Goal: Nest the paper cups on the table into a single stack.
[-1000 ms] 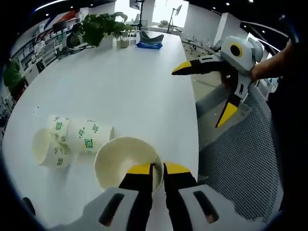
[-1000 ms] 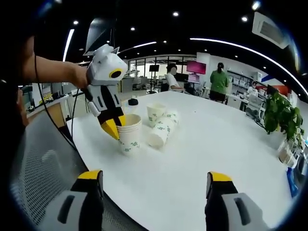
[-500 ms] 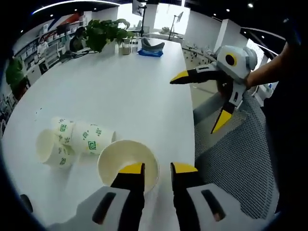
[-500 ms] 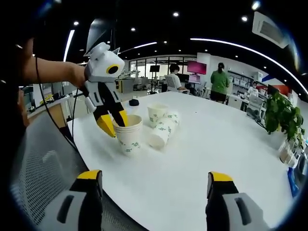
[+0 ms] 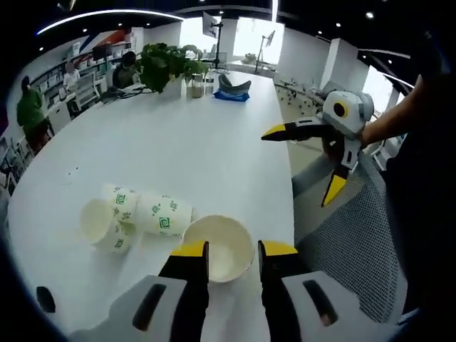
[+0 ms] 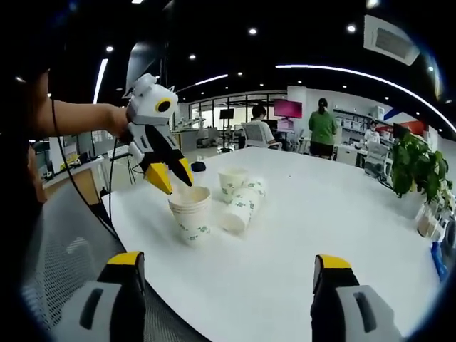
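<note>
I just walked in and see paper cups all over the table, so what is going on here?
A person is nesting paper cups with two handheld grippers. The left gripper hangs open just above the upright stack of cups near the table edge, gripping nothing. The right gripper is wide open and empty. Two cups lie on their sides and one stands upright beside the stack.

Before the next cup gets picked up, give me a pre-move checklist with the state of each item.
1. Left gripper free of the upright stack: ok, jaws open above its rim.
2. Stack standing upright on the white table: ok.
3. Right gripper empty and open: ok, jaws wide apart.
4. Loose cups left to nest: not ok, a lying cup and others beside it remain.
5. Lying cup's open end reachable: cannot tell.
6. Stack clear of the table edge: cannot tell, it sits near the edge.
</note>
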The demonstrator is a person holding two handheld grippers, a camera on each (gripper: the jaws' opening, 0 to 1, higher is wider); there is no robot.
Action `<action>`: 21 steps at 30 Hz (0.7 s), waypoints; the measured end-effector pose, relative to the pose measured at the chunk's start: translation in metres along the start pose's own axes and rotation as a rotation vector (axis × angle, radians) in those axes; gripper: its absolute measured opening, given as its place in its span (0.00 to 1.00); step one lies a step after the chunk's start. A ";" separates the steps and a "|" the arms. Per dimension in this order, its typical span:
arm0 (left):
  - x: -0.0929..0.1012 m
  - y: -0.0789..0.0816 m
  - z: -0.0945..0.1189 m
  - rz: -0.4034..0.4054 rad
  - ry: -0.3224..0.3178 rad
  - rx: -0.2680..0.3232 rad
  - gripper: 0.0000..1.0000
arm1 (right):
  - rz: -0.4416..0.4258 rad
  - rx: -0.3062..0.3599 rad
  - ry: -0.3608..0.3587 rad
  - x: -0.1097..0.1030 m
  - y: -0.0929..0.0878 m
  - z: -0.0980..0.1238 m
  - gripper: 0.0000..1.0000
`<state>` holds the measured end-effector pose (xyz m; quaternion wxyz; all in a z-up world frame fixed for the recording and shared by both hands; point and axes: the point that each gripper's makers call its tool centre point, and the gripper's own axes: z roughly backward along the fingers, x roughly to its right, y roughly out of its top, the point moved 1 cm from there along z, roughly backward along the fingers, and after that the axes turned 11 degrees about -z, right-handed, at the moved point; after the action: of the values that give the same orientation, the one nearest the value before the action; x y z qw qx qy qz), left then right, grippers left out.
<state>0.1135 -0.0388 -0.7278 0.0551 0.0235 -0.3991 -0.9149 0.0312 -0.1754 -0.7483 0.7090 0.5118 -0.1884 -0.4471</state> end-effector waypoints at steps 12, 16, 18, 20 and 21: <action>-0.053 -0.011 0.024 -0.010 0.099 0.008 0.29 | -0.012 0.024 0.007 -0.001 0.004 0.000 1.00; -0.068 -0.014 0.025 -0.021 0.124 -0.001 0.32 | -0.006 0.020 0.006 -0.001 0.004 0.000 1.00; -0.072 -0.014 0.023 -0.021 0.131 -0.005 0.34 | -0.006 0.017 0.004 -0.001 0.003 0.000 1.00; -0.077 -0.016 0.020 -0.024 0.129 -0.008 0.34 | -0.003 0.013 0.002 -0.001 0.003 0.000 1.00; -0.079 -0.017 0.019 -0.027 0.129 -0.013 0.35 | -0.002 0.012 0.001 -0.001 0.002 0.000 1.00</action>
<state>0.1893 -0.0041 -0.7280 0.0687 0.0876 -0.3886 -0.9147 0.0323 -0.1746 -0.7462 0.7054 0.5165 -0.1903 -0.4466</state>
